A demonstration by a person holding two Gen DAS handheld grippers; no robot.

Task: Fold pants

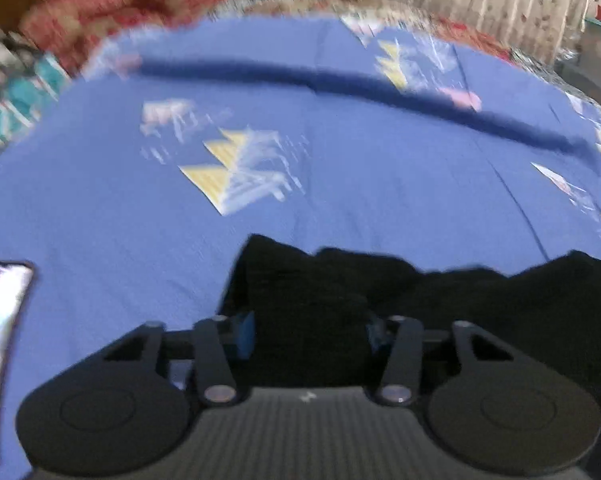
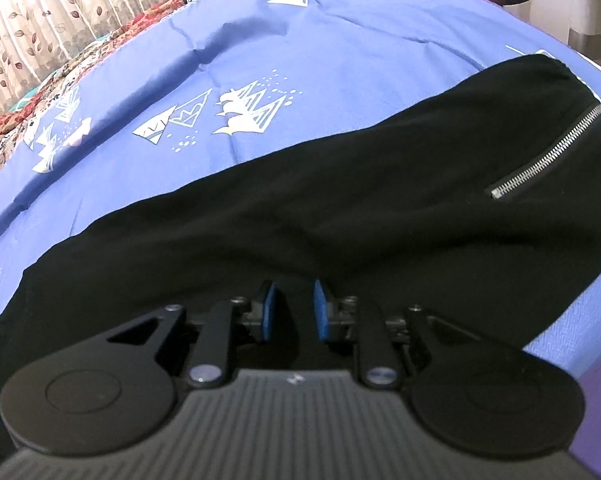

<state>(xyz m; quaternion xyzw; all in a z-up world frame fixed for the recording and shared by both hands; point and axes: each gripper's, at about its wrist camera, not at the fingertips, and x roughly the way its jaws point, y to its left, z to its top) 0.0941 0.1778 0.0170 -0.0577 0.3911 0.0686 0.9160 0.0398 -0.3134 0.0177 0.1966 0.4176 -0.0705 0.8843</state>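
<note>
Black pants (image 2: 340,200) lie across a blue patterned bedsheet (image 2: 220,52), with a silver zipper pocket (image 2: 548,152) at the right. My right gripper (image 2: 294,308) sits over the pants' near edge, its blue pads (image 2: 320,312) a little apart with black cloth between them. In the blurred left wrist view, a bunched end of the pants (image 1: 308,288) fills the space between the fingers of my left gripper (image 1: 310,332), whose blue pads (image 1: 245,334) stand wide apart against the cloth.
A phone (image 1: 0,340) lies on the sheet (image 1: 140,240) at the far left. A red patterned quilt (image 1: 112,4) and a leaf-print curtain (image 2: 40,12) border the bed's far side. White furniture (image 2: 572,4) stands at the right.
</note>
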